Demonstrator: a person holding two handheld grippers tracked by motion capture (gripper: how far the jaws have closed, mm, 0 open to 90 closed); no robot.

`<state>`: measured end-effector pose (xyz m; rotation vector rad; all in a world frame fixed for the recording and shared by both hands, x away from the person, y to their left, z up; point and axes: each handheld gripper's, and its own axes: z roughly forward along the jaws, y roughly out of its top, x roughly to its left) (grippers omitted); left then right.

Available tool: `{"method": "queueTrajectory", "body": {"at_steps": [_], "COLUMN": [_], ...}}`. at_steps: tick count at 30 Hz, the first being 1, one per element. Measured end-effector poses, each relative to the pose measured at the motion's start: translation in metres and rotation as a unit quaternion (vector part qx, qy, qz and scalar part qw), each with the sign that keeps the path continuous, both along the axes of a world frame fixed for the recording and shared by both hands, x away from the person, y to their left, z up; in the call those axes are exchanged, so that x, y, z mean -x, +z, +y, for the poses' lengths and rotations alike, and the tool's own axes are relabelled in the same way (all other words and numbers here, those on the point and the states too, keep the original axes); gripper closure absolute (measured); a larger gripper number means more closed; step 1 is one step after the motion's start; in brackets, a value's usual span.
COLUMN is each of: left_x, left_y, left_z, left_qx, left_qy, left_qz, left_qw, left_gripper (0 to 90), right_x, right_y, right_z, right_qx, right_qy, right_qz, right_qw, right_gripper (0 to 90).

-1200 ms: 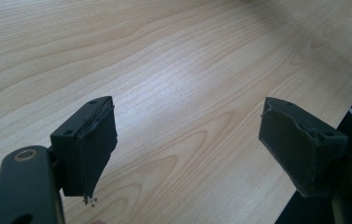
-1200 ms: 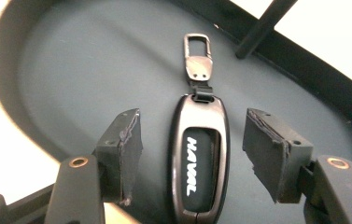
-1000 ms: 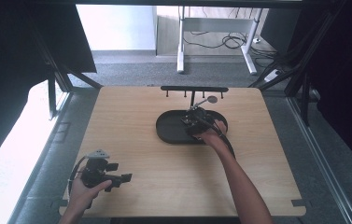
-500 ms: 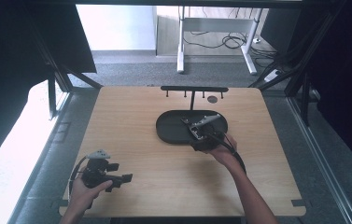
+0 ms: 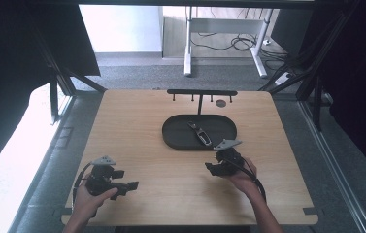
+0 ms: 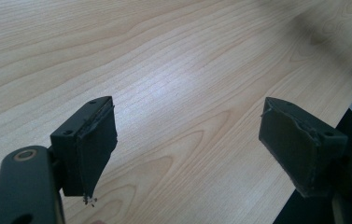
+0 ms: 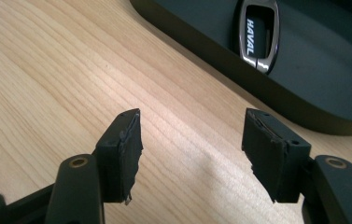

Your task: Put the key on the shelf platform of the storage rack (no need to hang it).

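A black oval tray (image 5: 180,141) lies in the middle of the wooden table, and a black car key with a chrome rim (image 5: 199,133) rests flat inside it. The right gripper view shows that key (image 7: 256,35), marked HAVAL, on the tray (image 7: 323,79) just beyond my jaws. My right gripper (image 5: 210,168) hovers over bare wood in front of the tray's right end, open, holding nothing (image 7: 192,156). My left gripper (image 5: 131,185) sits near the table's front left corner, open over bare wood (image 6: 190,149).
A black T-shaped rack (image 5: 201,92) with small pegs stands behind the tray near the far edge. A small round dark disc (image 5: 221,103) lies beside it. The table's front edge (image 6: 323,121) runs close to the left gripper.
My right gripper was over the tray a second ago. It has drawn back toward the front of the table, and the key now lies uncovered in the tray. The left gripper has stayed put.
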<state>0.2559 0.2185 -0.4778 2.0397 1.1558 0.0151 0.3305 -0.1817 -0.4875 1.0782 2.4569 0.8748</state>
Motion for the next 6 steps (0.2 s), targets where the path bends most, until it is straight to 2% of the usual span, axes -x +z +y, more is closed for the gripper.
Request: {"method": "queueTrajectory", "body": {"at_steps": [6], "left_x": [-0.0010], "left_y": [-0.0003], "left_z": [0.0012], "left_qx": [0.001], "left_qy": [0.001], "left_qz": [0.001], "left_qw": [1.0000], "left_gripper": [19.4], "right_x": [0.0062], "right_y": [0.0028], "right_z": [-0.0067], "right_qx": [-0.011], "right_qy": [-0.006], "right_qz": [-0.011], "right_qw": [0.9999], "right_gripper": [36.3]}}
